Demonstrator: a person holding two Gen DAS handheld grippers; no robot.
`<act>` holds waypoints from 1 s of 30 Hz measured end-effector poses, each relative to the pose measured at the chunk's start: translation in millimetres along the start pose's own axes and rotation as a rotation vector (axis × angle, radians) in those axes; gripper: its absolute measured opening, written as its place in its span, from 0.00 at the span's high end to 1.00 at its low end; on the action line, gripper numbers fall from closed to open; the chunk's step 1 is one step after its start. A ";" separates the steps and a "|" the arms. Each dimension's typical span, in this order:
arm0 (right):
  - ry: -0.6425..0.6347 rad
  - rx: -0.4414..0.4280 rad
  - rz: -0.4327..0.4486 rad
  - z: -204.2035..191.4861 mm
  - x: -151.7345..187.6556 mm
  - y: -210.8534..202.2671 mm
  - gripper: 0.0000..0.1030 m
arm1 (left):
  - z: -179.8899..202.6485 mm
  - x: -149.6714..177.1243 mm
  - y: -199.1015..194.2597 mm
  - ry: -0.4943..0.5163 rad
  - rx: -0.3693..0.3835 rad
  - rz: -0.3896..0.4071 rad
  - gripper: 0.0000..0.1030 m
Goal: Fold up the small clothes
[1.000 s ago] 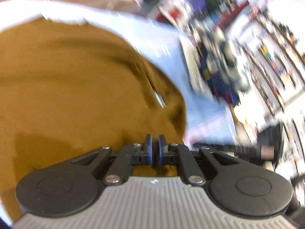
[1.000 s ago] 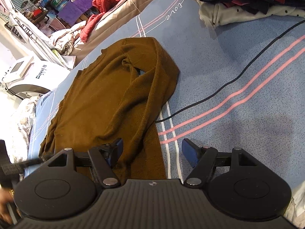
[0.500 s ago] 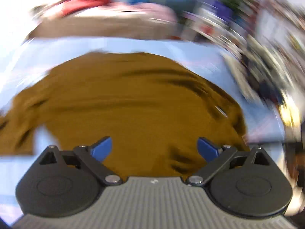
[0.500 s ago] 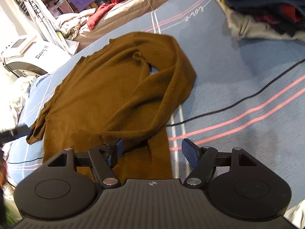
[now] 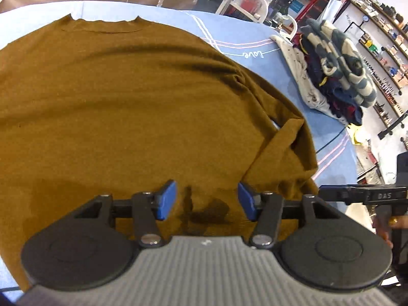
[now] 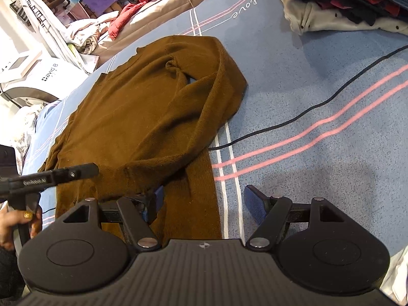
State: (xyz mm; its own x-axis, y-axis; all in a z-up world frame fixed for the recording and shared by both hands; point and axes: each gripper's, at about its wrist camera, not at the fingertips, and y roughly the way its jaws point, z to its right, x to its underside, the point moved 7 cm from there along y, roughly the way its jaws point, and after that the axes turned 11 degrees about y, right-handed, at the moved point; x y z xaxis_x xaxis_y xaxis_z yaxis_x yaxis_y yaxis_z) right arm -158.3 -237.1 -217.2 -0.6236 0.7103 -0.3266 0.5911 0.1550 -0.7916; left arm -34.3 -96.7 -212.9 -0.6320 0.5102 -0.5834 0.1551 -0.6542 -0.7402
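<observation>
Left gripper (image 5: 206, 201) jaws are about halfway apart and closing, with the brown sweater (image 5: 132, 107) under them, pads not pressing it. Right gripper (image 6: 201, 204) is spread wide over the folded-in sleeve (image 6: 188, 199), gripping nothing. Beyond the fingers there's blue bedsheet (image 6: 318, 81), a black cable (image 6: 306, 114) and a clothes pile (image 5: 334, 76).

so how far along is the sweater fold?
Done: the brown sweater lies spread on the blue sheet, with one sleeve folded across the body. In hand: the left gripper is closing over the hem, pads not yet pinching; the right gripper is open at the hem. Left: the other sleeve and the body folds.
</observation>
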 end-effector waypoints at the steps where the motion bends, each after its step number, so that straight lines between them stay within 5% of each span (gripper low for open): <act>1: 0.002 -0.001 -0.002 0.1 -0.1 1.0 0.00 | 1.4 0.6 -0.1 0.006 0.017 -0.015 0.44; 3: 0.004 -0.004 -0.003 0.1 -0.2 2.9 0.00 | 5.9 3.1 4.3 0.017 0.036 -0.037 0.48; 5: 0.004 -0.002 -0.002 -0.6 -0.1 2.4 0.00 | 9.3 -1.2 12.5 0.008 0.038 -0.046 0.67; 6: 0.003 -0.005 -0.001 -0.7 0.1 1.1 0.00 | 9.9 -0.2 14.3 -0.008 0.040 -0.051 0.88; 7: 0.001 -0.006 0.000 -0.9 0.3 -0.4 0.00 | 9.4 1.0 16.8 -0.029 0.053 -0.062 0.93; 12: 0.012 0.006 0.014 5.5 -1.3 -5.1 0.00 | 8.9 -10.6 -2.3 -0.075 0.040 0.013 0.93; 15: 0.015 0.011 0.015 6.9 -4.9 -4.0 0.00 | -13.8 -31.9 -33.7 -0.171 0.022 0.150 0.94; 20: -0.063 -0.025 0.032 -11.6 -11.3 1.7 0.00 | -87.0 -59.4 -119.9 -0.299 -0.152 0.391 0.94; 24: -0.198 -0.046 0.054 -38.3 -19.2 18.4 0.00 | -137.6 -45.9 -172.2 -0.374 -0.319 0.443 0.94; 30: -0.534 -0.018 0.181 -96.0 -40.5 51.0 0.06 | -172.0 0.1 -192.7 -0.463 -0.397 0.421 0.93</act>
State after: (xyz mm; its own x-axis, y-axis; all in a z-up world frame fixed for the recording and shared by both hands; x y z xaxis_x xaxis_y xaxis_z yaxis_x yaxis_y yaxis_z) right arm -53.7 -192.0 -194.8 -0.6808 0.2811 -0.6764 0.7187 0.0777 -0.6910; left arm 66.4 125.5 -127.8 -0.7005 -0.0841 -0.7086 0.6623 -0.4464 -0.6017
